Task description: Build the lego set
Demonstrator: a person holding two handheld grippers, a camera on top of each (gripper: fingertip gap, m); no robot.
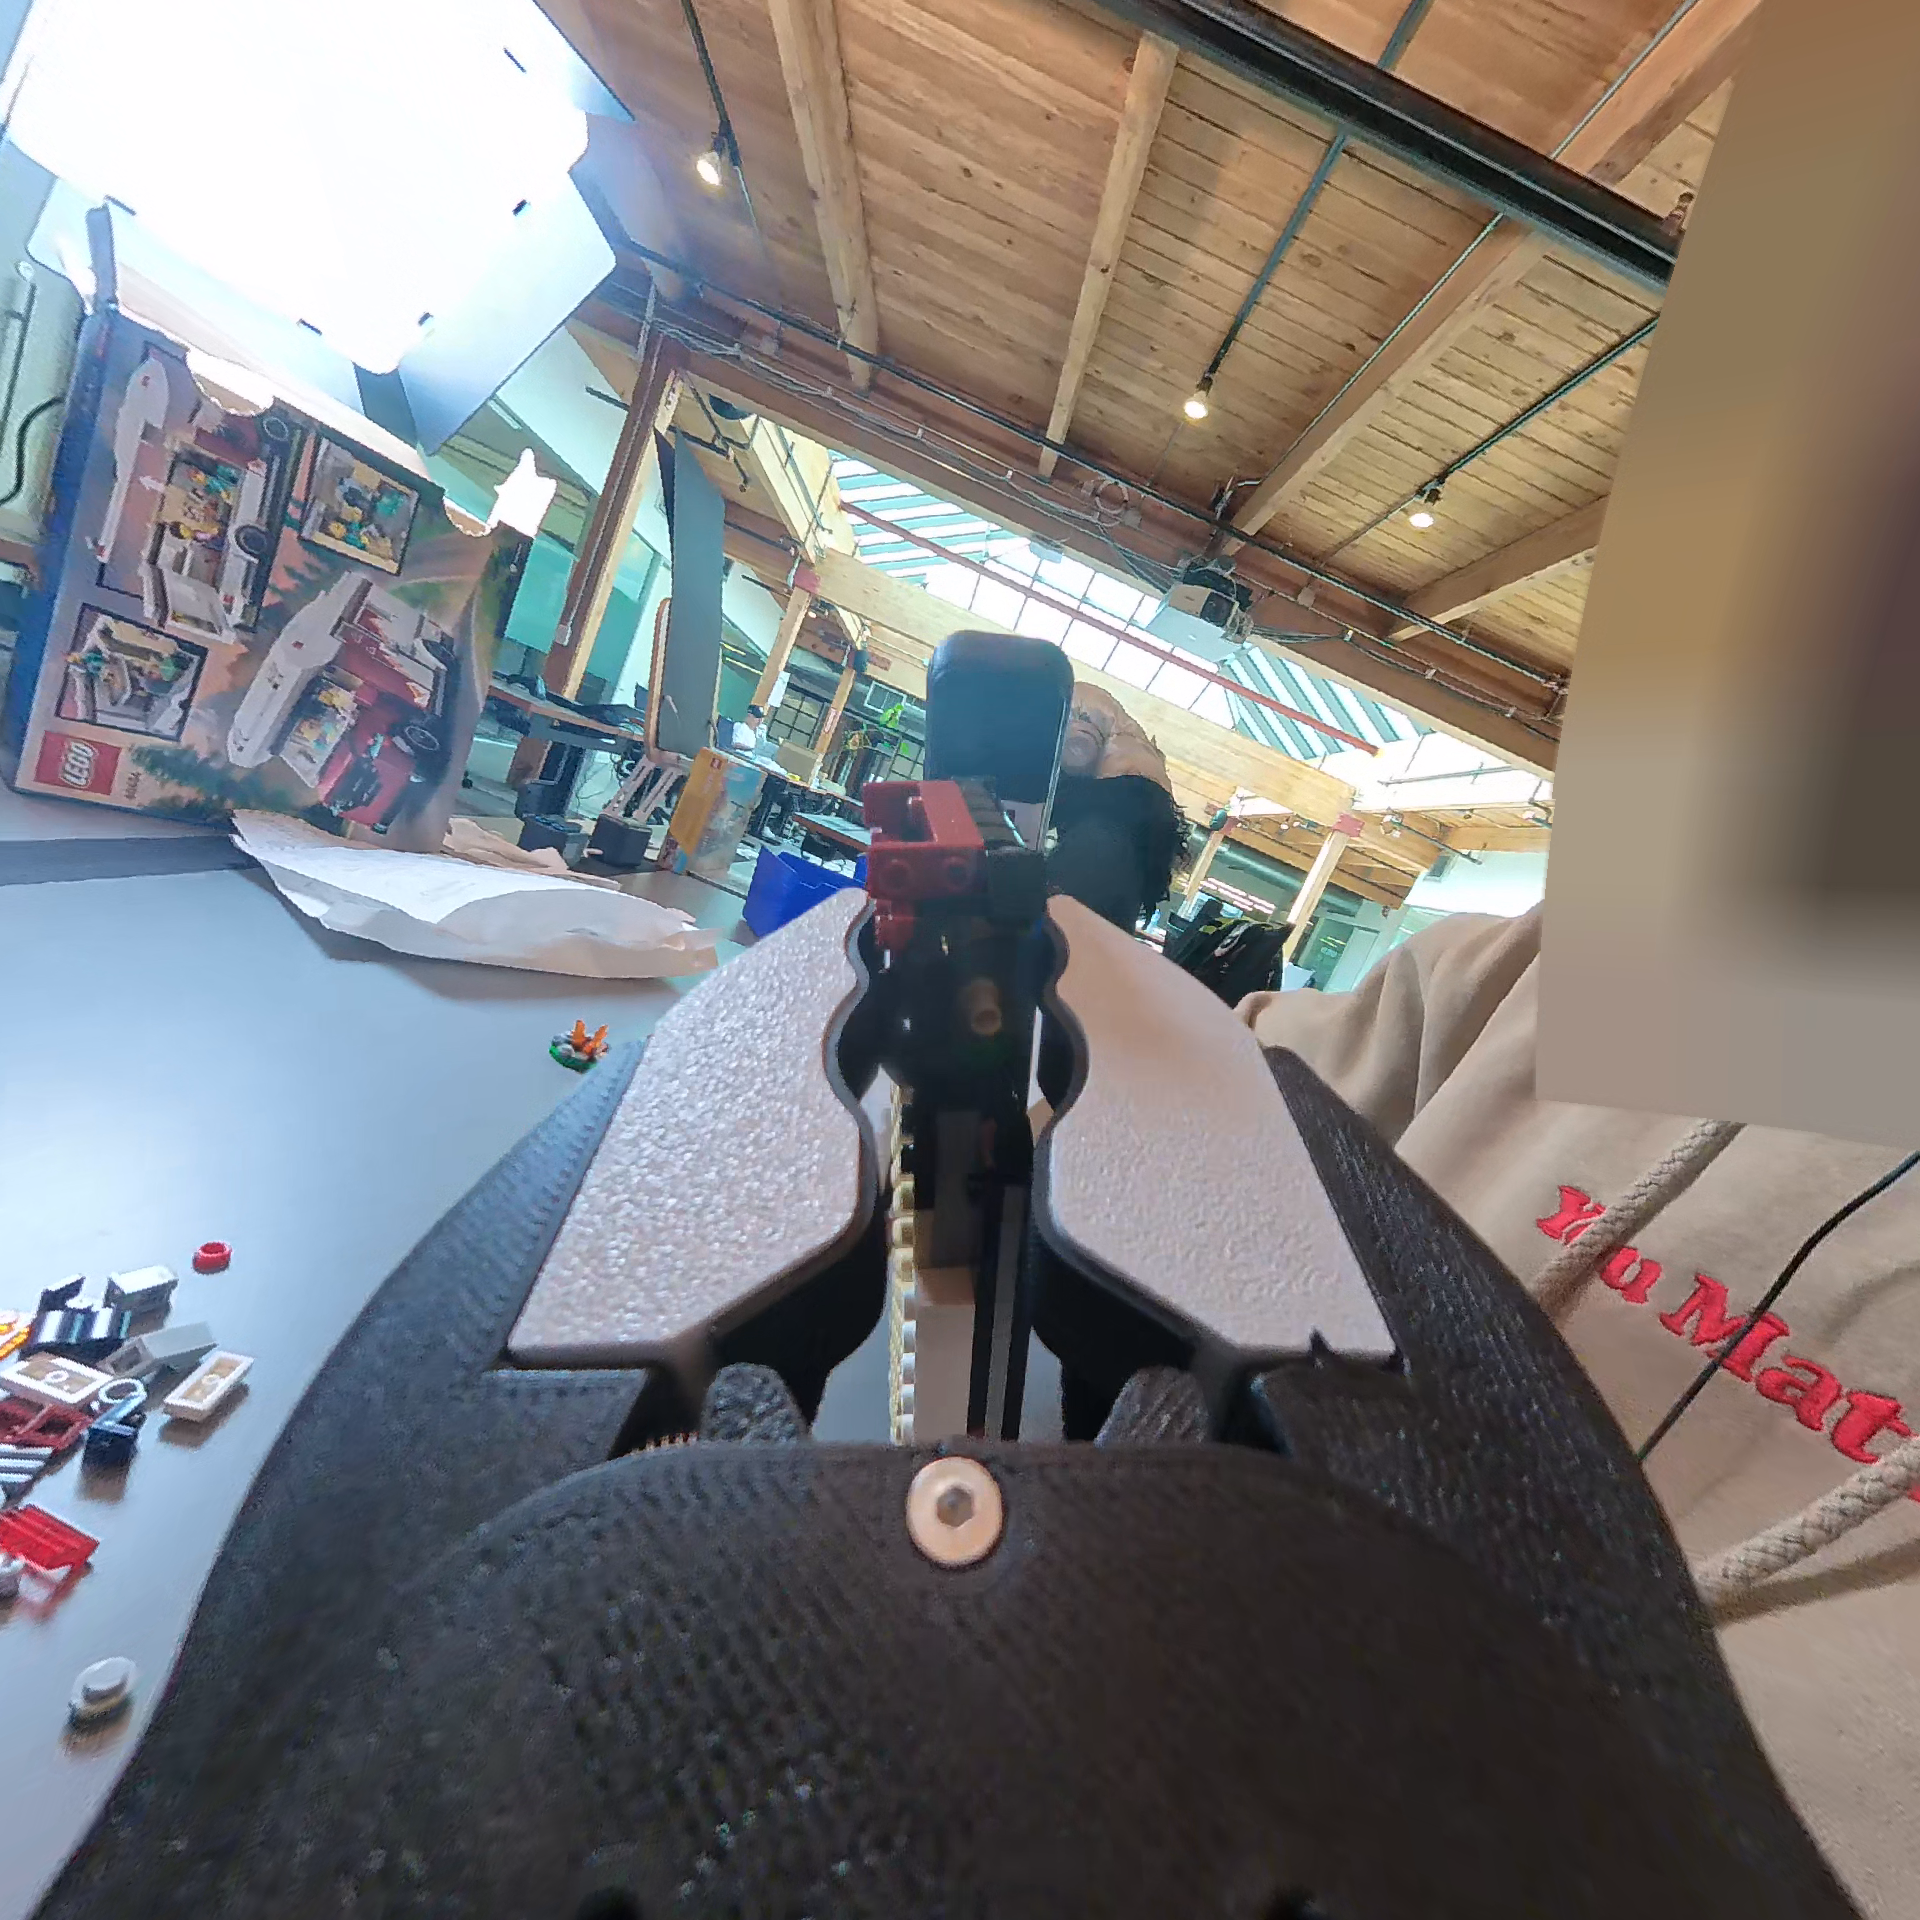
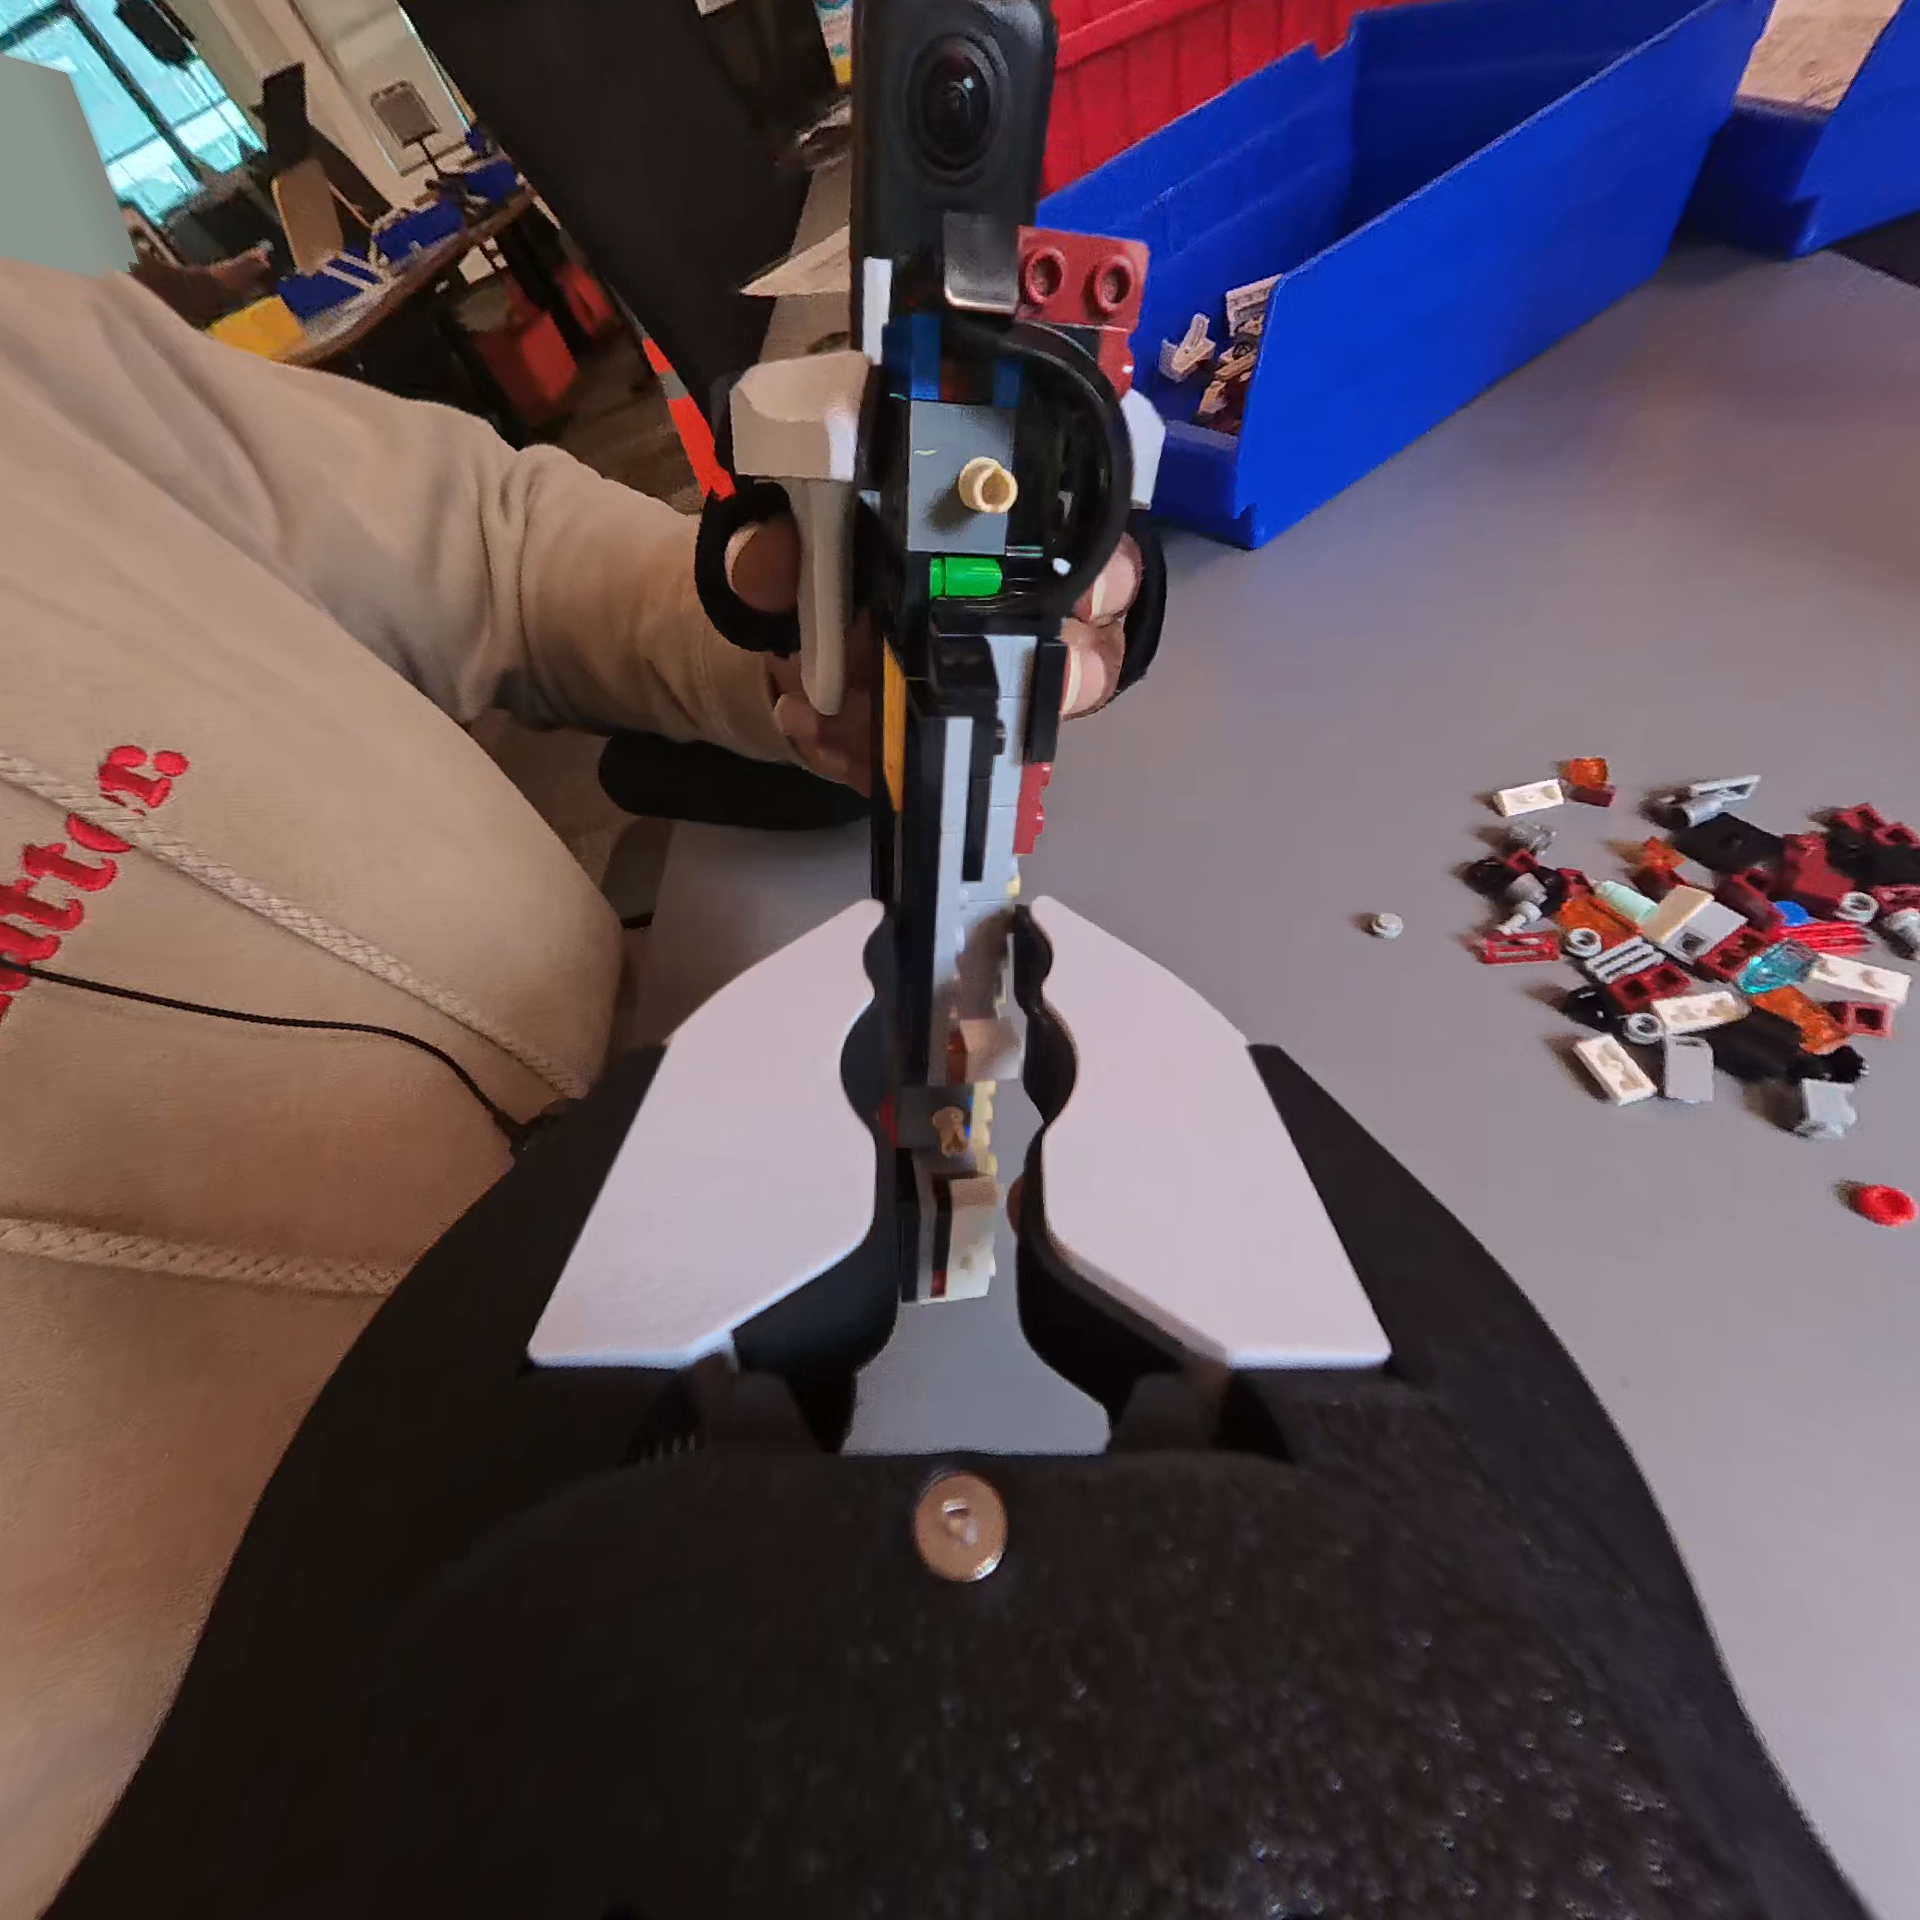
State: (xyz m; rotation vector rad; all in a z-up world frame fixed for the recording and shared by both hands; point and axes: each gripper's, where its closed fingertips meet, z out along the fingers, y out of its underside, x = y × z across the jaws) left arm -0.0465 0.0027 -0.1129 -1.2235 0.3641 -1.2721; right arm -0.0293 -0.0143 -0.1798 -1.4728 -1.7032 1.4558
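A long, narrow brick assembly (image 2: 956, 790) of grey, black, dark red and blue bricks is held above the grey table (image 2: 1351, 727), spanning the two grippers that face each other. My right gripper (image 2: 951, 920) is shut on its near end, with both pads against its sides. At the far end, my left gripper (image 2: 966, 416) clamps it between white fingers (image 2: 800, 436). In the left wrist view my left gripper (image 1: 956, 914) is shut on the assembly (image 1: 925, 842), whose dark red bricks stick out past the fingertips. The right gripper's black camera (image 1: 997, 717) shows beyond it; its fingers are hidden there.
A pile of loose bricks (image 2: 1714, 935) and a red round piece (image 2: 1883, 1202) lie on the table. Blue bins (image 2: 1403, 260) stand behind them. A toy box (image 1: 239, 603), paper bags (image 1: 468, 904) and a small green-orange piece (image 1: 579, 1044) lie to the left. A person's beige hoodie (image 2: 260, 831) is close by. My right fingertips sit around 7 cm from my left ones.
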